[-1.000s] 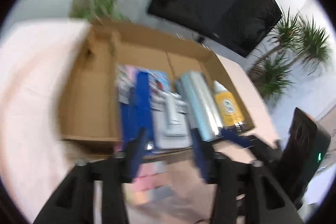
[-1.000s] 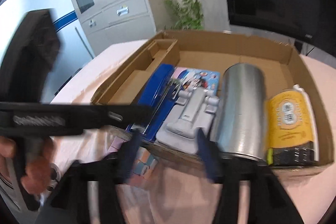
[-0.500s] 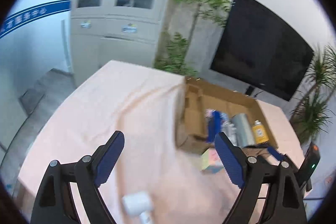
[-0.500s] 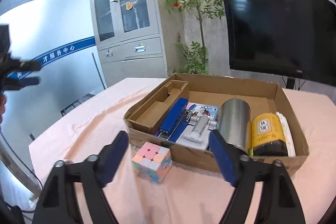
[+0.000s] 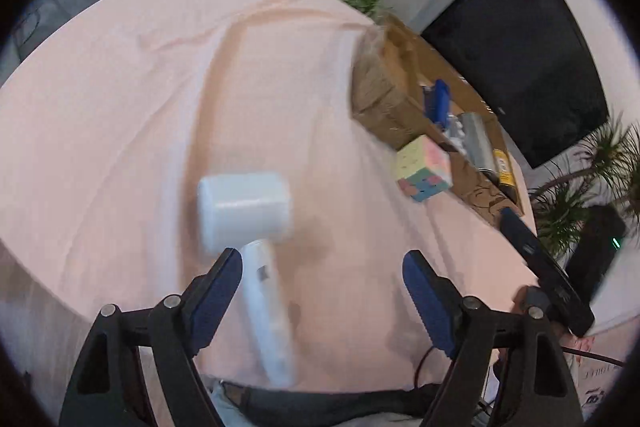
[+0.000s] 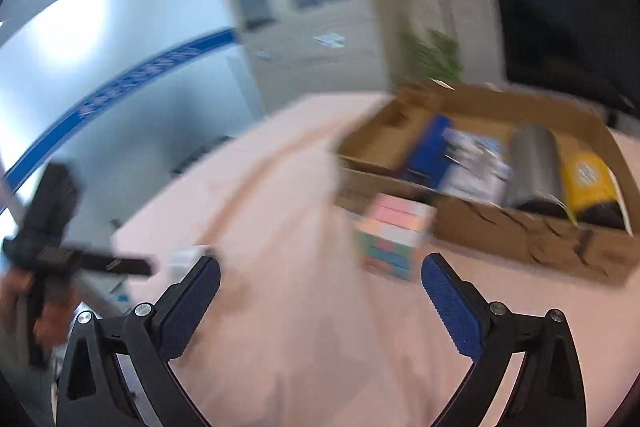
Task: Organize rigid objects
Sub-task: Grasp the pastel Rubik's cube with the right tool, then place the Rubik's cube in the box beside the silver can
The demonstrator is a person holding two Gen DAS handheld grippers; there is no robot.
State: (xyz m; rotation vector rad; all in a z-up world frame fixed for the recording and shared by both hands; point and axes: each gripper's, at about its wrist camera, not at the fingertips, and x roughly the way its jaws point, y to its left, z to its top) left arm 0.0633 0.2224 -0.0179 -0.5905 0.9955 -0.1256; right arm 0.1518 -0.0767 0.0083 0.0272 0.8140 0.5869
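Left wrist view: left gripper (image 5: 322,273) hangs over the counter (image 5: 120,99), jaws spread wide and holding nothing. A white mallet (image 5: 248,223) lies on the pink cloth; its head sits at 12 o'clock from the left finger (image 5: 218,291), its handle runs toward 6 o'clock just beside that finger, contact not determinable. A pastel cube (image 5: 424,169) stands at 1 o'clock, just beside the near wall of the box (image 5: 380,95). The box holds a blue stapler (image 5: 440,99), a metal can (image 5: 476,139) and a yellow bottle (image 5: 505,167), side by side. At 3 o'clock the other gripper's dark body is partly seen. A dark screen (image 5: 516,43) and plants (image 5: 580,195) stand behind.

Right wrist view, blurred: right gripper (image 6: 320,291) has its jaws wide apart and empty, above bare cloth (image 6: 280,227). The cube (image 6: 394,239) lies at 1 o'clock, just in front of the box (image 6: 520,239), touching or not cannot be told. Inside, from 12 toward 2 o'clock: stapler (image 6: 430,147), a pale grey item (image 6: 476,167), can (image 6: 534,167), bottle (image 6: 588,183). A white object (image 6: 188,257), too blurred to identify, shows at 10 o'clock. The left hand (image 6: 48,315) and its gripper appear at 9 o'clock.
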